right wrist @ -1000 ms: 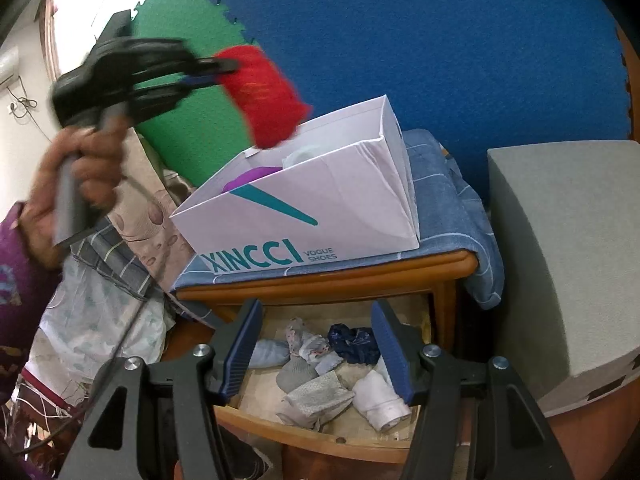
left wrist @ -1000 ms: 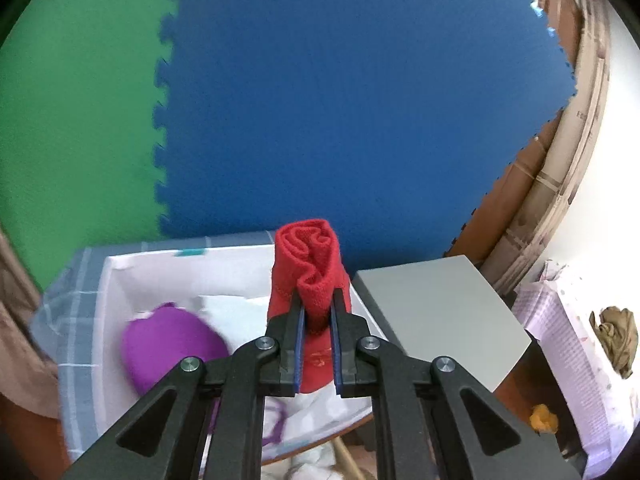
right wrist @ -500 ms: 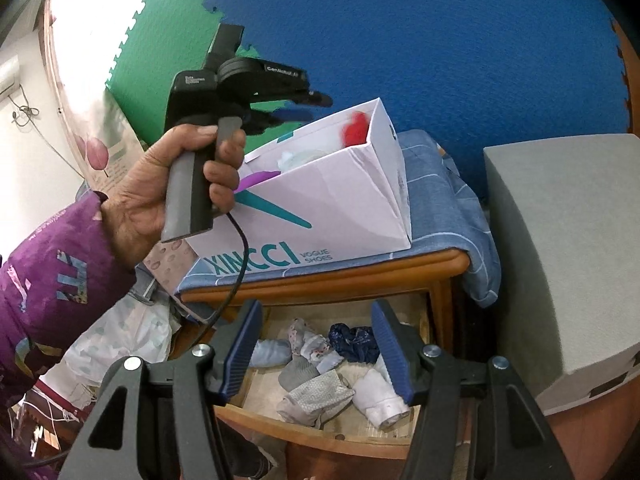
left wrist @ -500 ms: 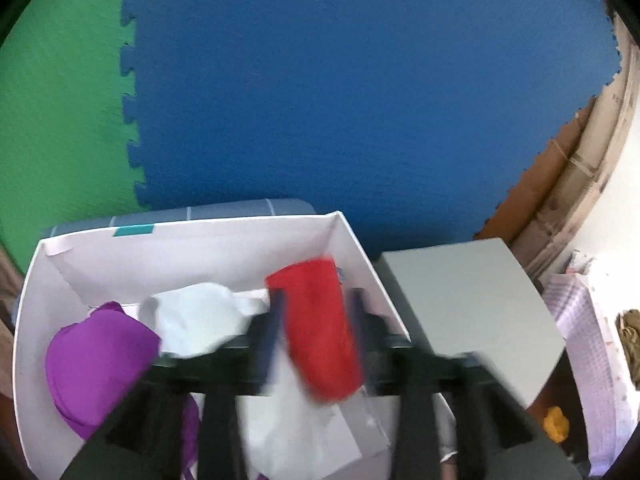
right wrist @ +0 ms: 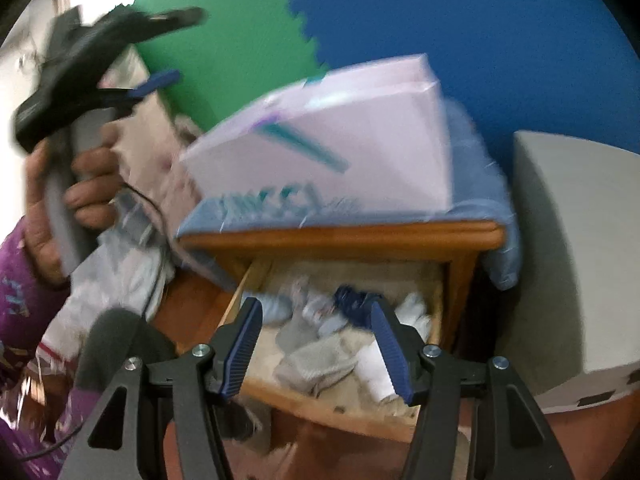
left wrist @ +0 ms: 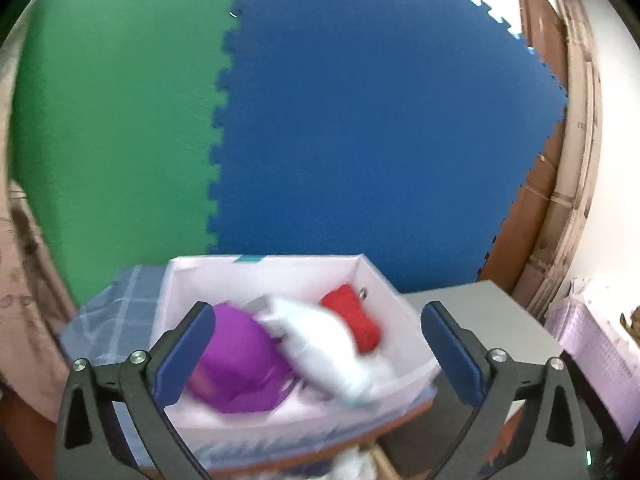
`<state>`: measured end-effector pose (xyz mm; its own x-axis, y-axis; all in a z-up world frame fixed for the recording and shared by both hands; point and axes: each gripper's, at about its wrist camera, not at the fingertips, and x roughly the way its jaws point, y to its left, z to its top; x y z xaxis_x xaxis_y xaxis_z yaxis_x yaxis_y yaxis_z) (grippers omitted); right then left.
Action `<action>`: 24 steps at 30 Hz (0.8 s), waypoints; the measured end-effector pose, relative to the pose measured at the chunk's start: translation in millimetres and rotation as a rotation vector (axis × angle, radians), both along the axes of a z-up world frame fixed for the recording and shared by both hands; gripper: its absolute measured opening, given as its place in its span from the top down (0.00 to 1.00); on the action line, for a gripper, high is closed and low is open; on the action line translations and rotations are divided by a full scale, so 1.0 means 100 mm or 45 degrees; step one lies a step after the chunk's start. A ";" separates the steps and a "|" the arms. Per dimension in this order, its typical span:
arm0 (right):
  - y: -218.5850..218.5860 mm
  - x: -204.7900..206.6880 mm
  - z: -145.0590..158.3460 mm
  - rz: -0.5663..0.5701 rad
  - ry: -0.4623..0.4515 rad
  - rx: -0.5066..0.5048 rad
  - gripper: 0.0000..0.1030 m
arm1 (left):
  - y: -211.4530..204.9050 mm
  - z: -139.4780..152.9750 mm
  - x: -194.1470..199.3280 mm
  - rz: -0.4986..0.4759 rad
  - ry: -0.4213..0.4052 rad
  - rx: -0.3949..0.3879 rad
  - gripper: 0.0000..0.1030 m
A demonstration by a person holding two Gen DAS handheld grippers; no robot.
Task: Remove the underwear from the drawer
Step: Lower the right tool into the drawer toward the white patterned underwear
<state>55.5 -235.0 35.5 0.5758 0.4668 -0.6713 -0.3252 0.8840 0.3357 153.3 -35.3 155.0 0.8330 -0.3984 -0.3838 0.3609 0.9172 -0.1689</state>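
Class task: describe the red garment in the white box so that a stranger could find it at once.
Find the white box before the blue wall mat. In its far right corner lies the red garment, a tight roll beside a white bundle and a purple one; nothing else is red.

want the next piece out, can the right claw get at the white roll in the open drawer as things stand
Probably yes. The right claw hangs open just above the open drawer, with the white roll uncovered near the front, by its right finger. Nothing lies across the way.

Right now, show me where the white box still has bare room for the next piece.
White box: bare floor shows along the back wall, behind the purple piece, and a little at the right wall past the red roll. The middle is crowded: purple, the white garment and red lie close together.
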 end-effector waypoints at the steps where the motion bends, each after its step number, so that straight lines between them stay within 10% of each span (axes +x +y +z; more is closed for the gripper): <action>1: 0.06 0.02 -0.04 0.027 0.028 -0.017 0.43 | 0.10 -0.05 -0.10 0.013 0.000 0.009 0.01; 12: 1.10 0.62 -1.22 0.273 0.683 -0.215 0.43 | 0.86 -1.04 -0.63 0.096 0.189 0.306 0.01; 24: 1.68 0.89 -1.88 0.379 0.866 -0.519 0.39 | 1.41 -1.32 -0.47 0.335 0.458 0.066 0.01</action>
<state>144.3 -67.1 -152.5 -0.1229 0.1811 -0.9758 -0.4063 0.8878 0.2160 106.1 105.4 22.6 0.7135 -0.1636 -0.6813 0.0412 0.9805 -0.1923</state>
